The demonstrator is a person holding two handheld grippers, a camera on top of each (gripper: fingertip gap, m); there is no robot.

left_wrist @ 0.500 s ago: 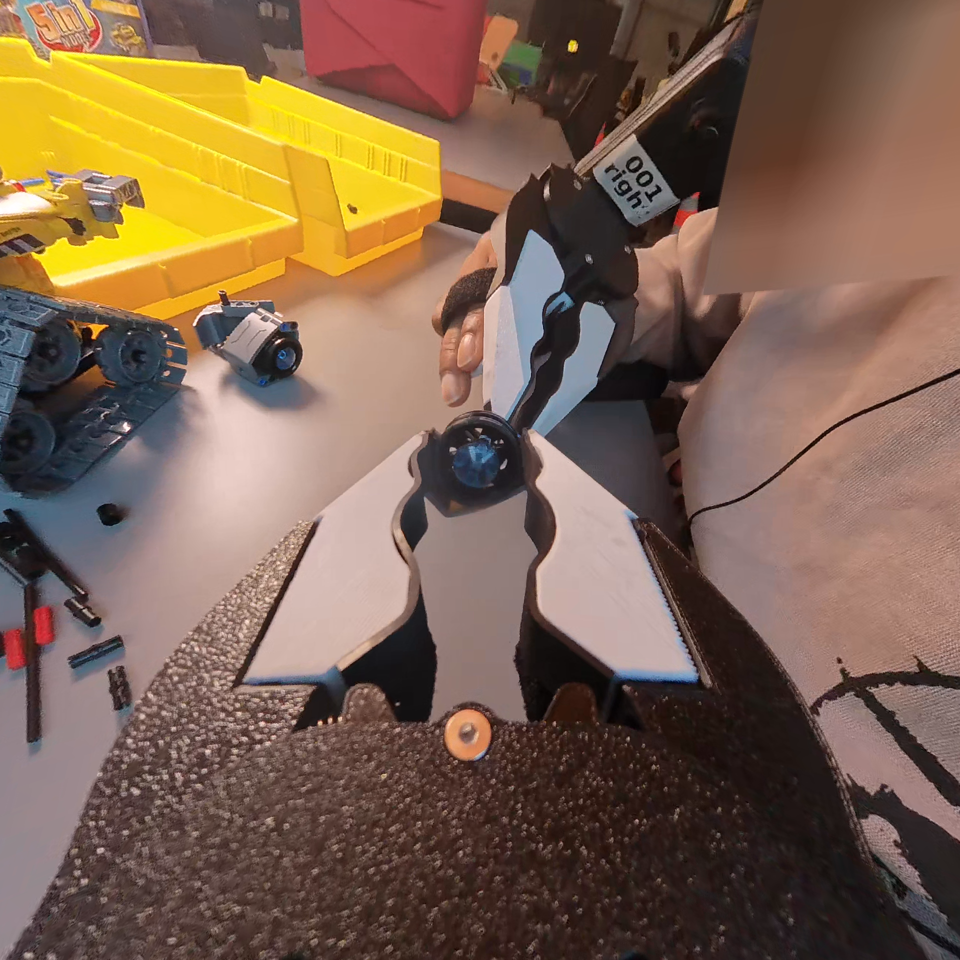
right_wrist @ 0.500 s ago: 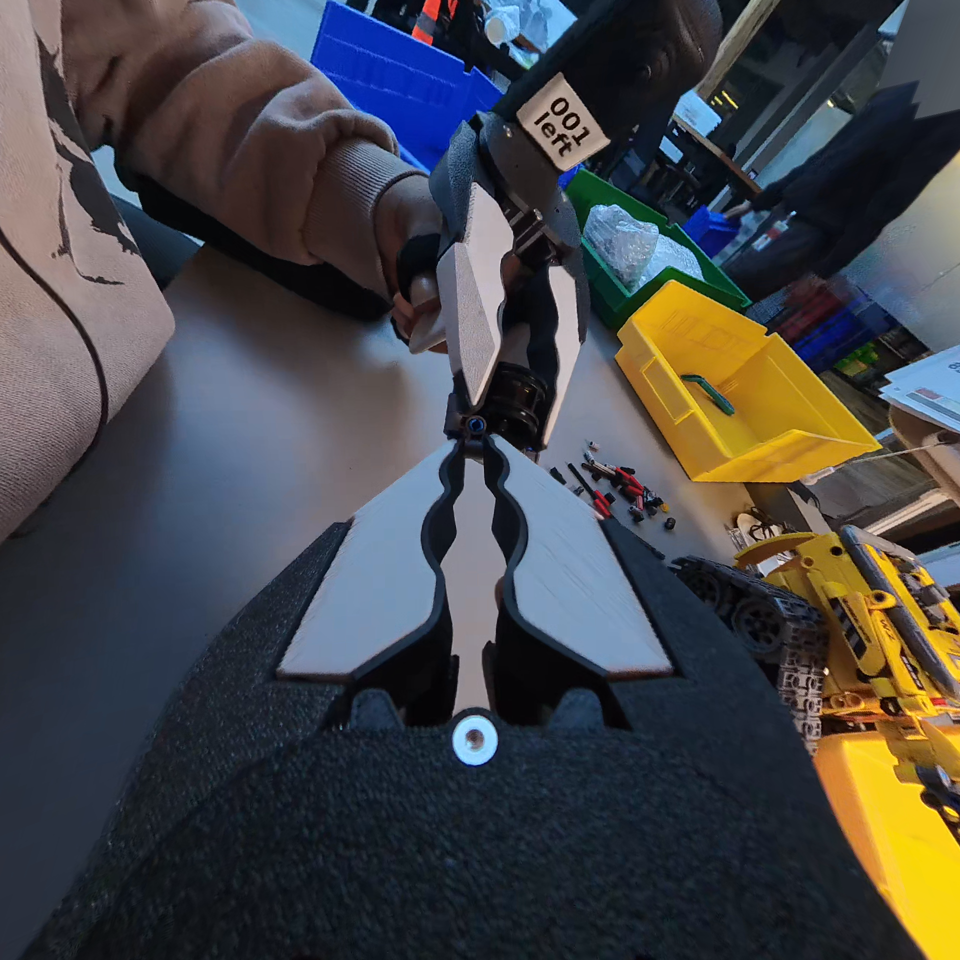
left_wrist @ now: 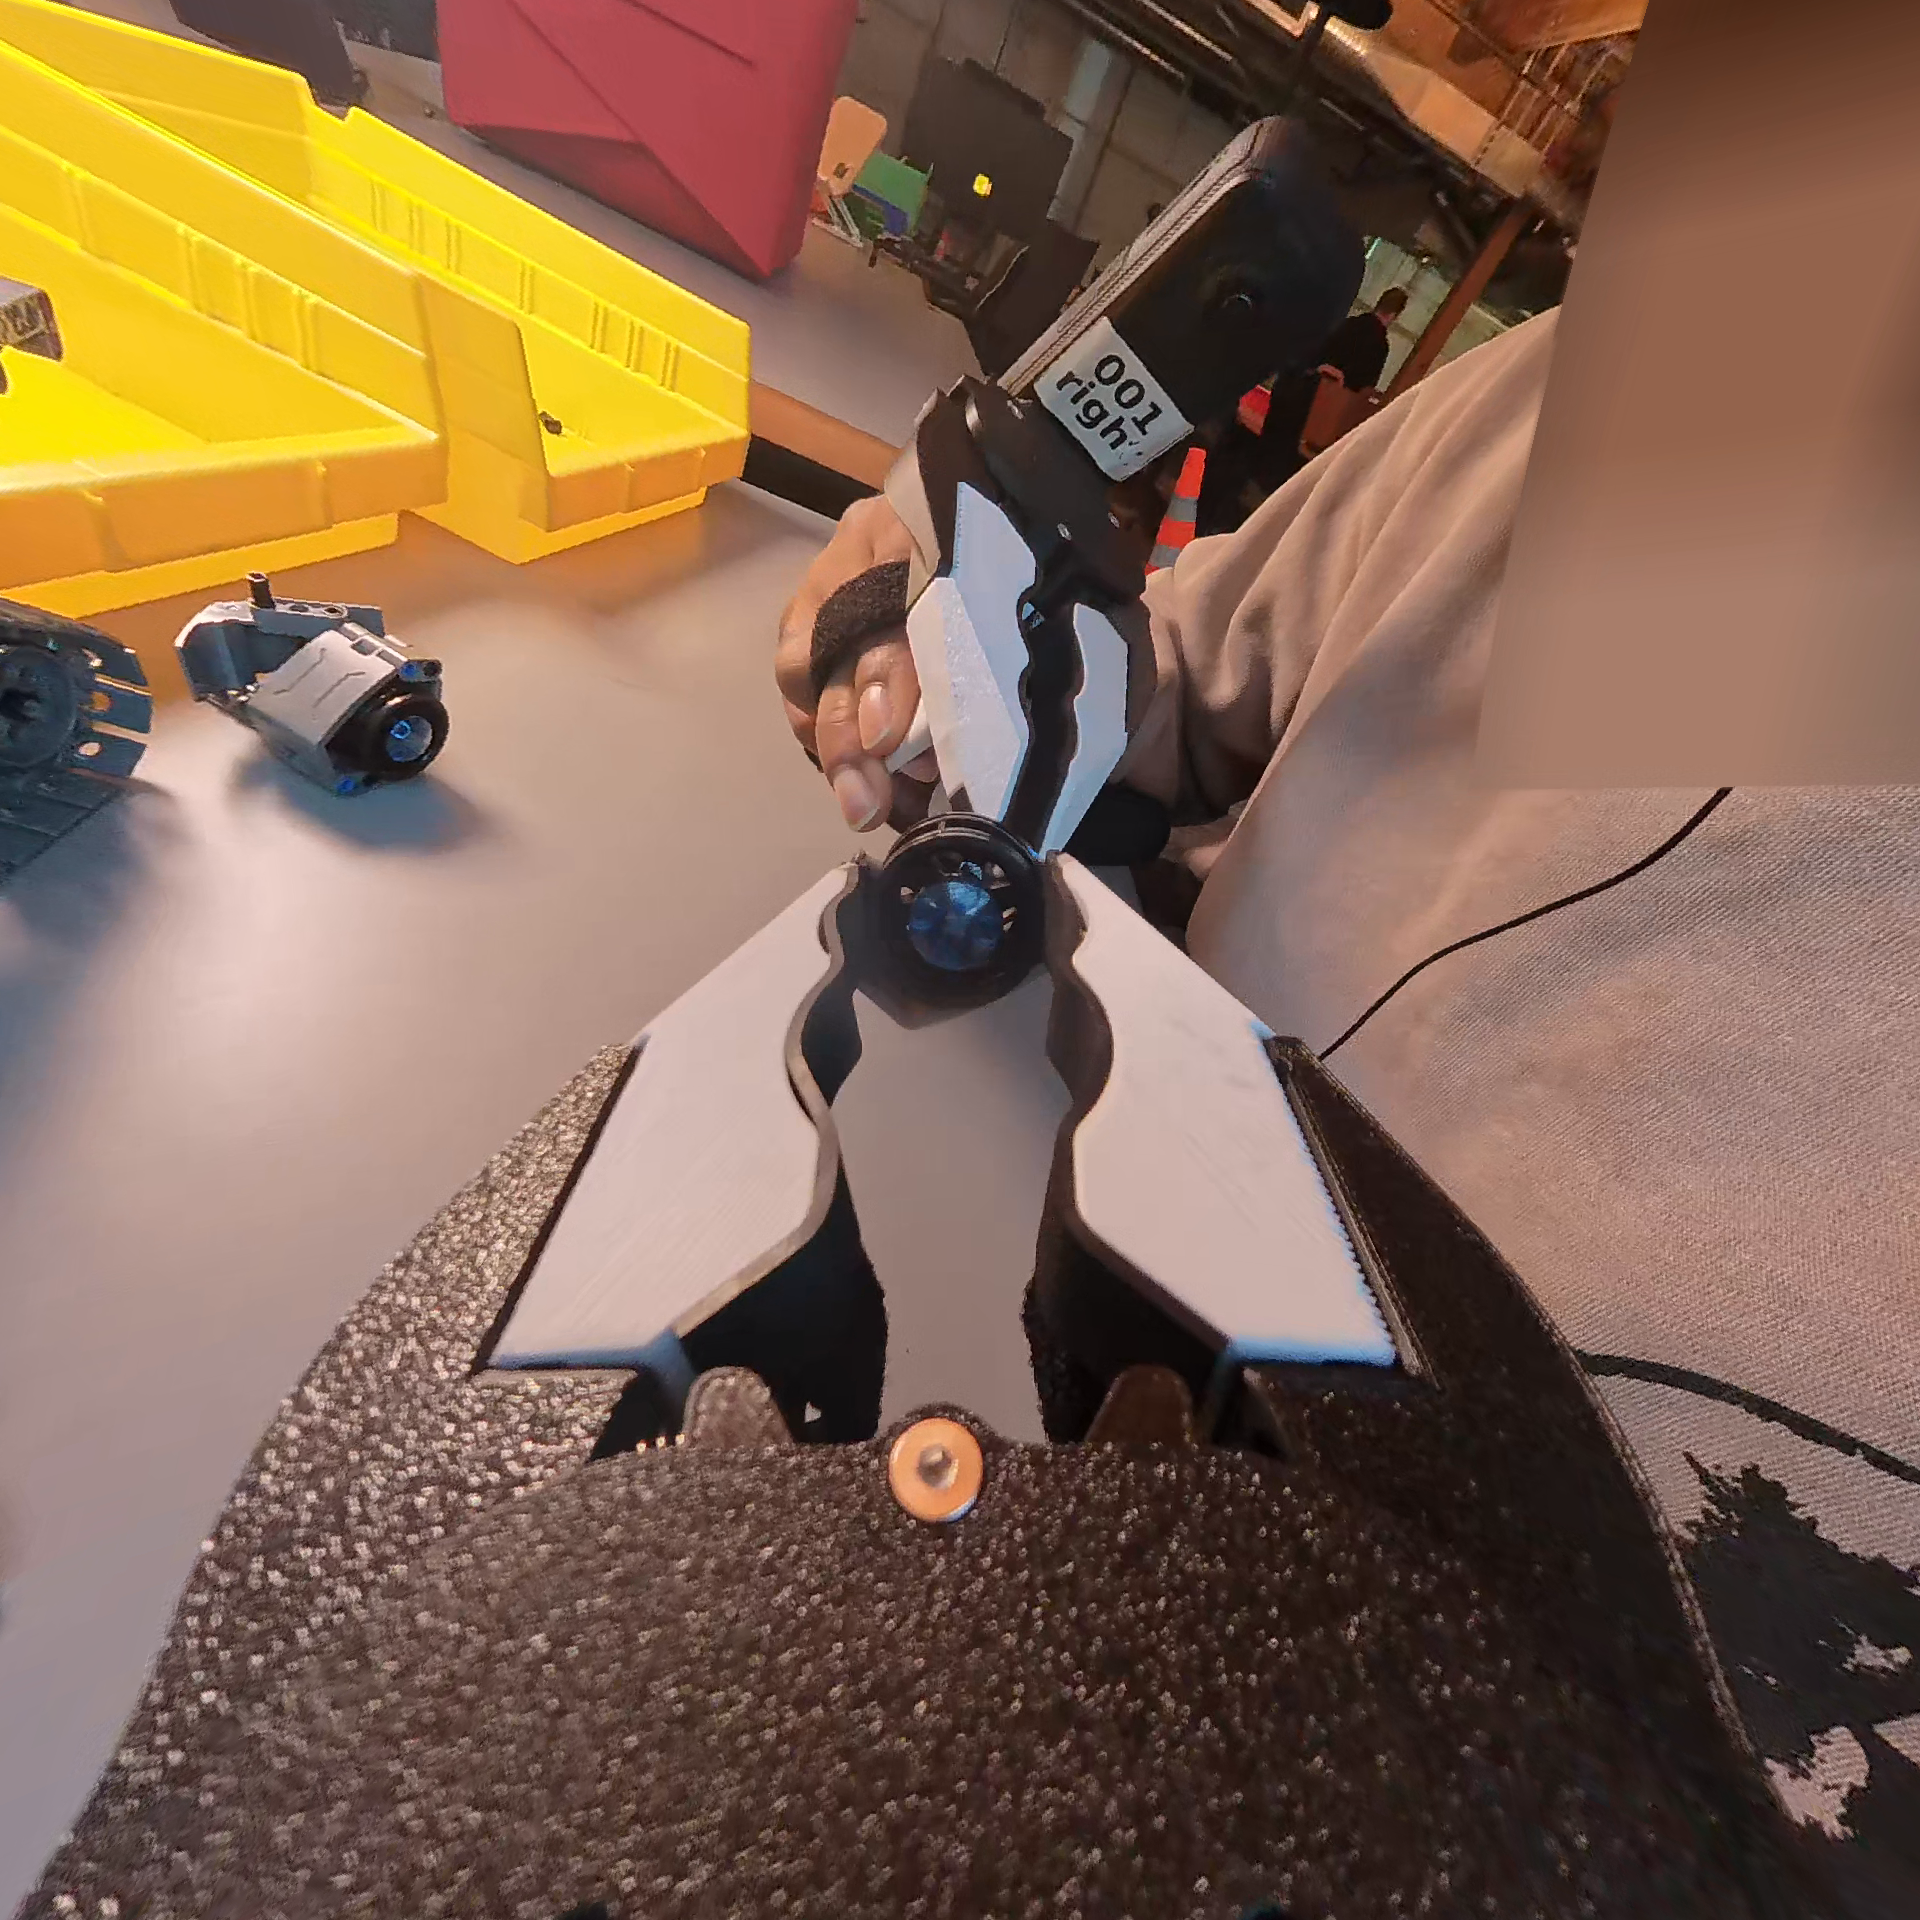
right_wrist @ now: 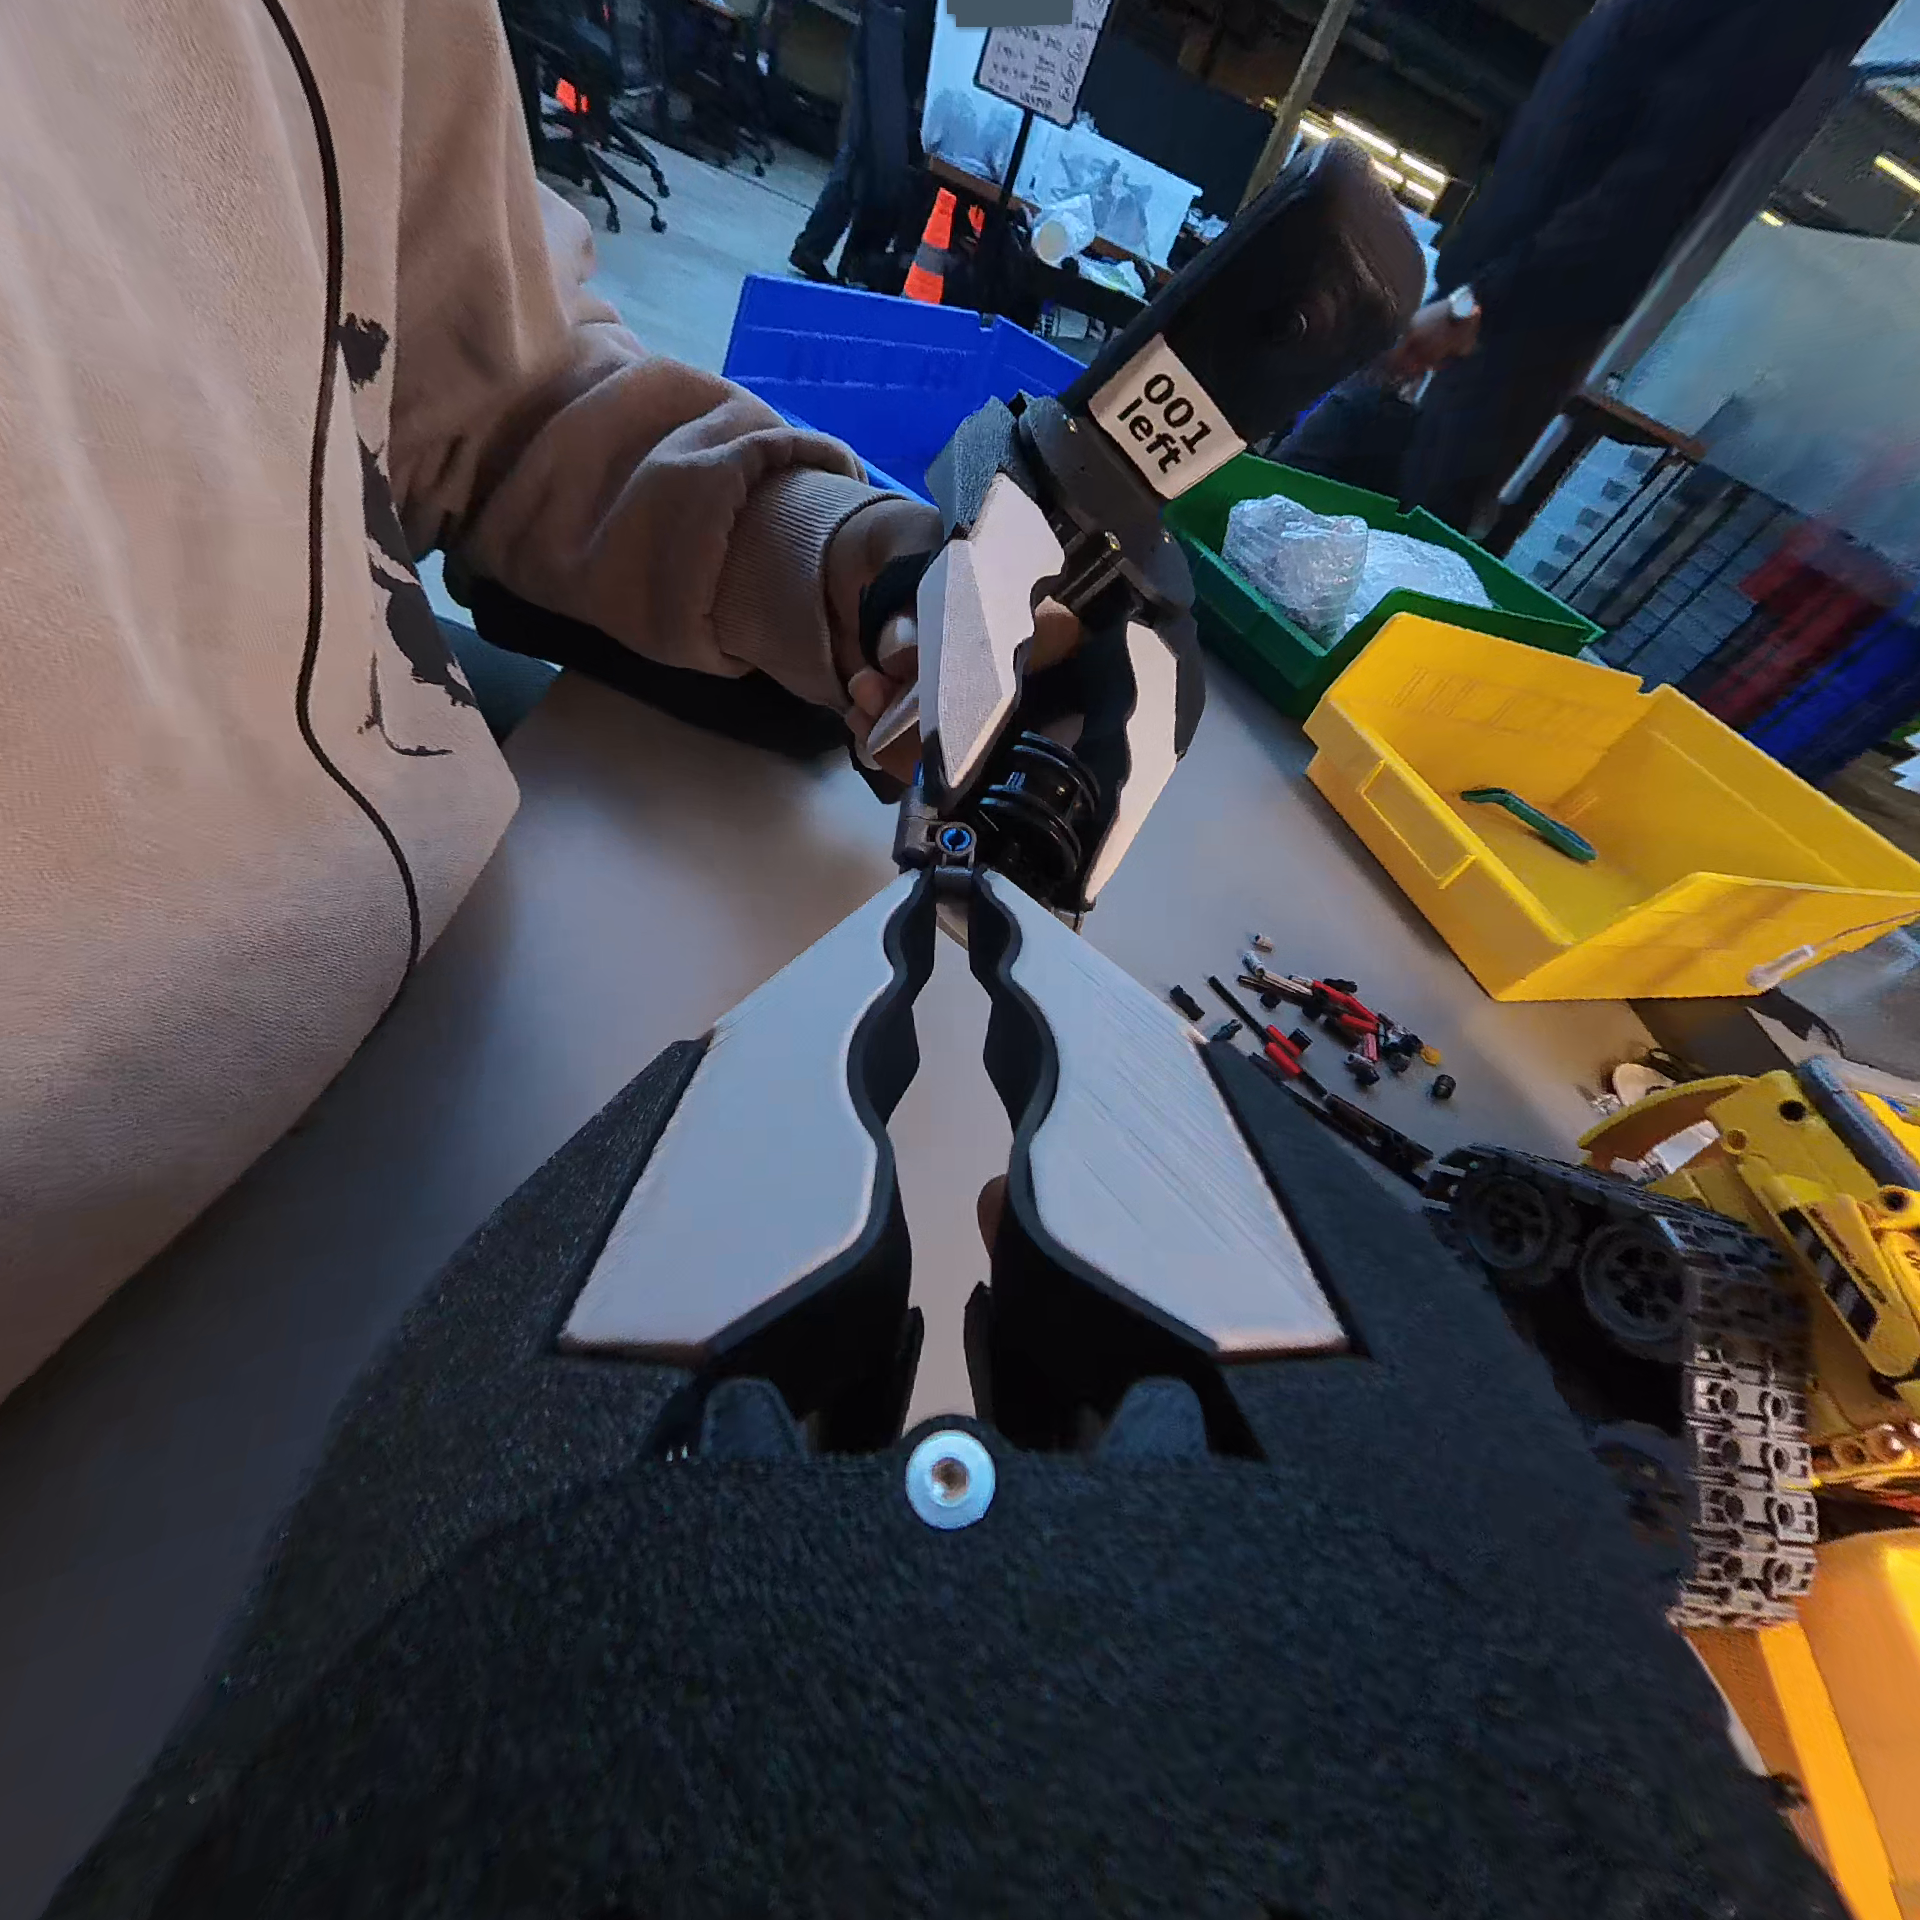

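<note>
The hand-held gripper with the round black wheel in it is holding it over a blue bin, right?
Not quite. The left hand-held gripper does hold the black wheel, but over the bare grey table, as the left wrist view shows. The blue bin sits farther off.

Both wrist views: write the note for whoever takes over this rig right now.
Left gripper: shut on the black wheel with the blue hub, held above the grey table.
Right gripper: shut on a small black connector at the wheel's end, tip to tip with the left.
On the table: grey motor block, tracked yellow vehicle, loose pins, yellow bins.
Done: both grips set on one wheel piece. Whether the connector is seated cannot be told.
</note>
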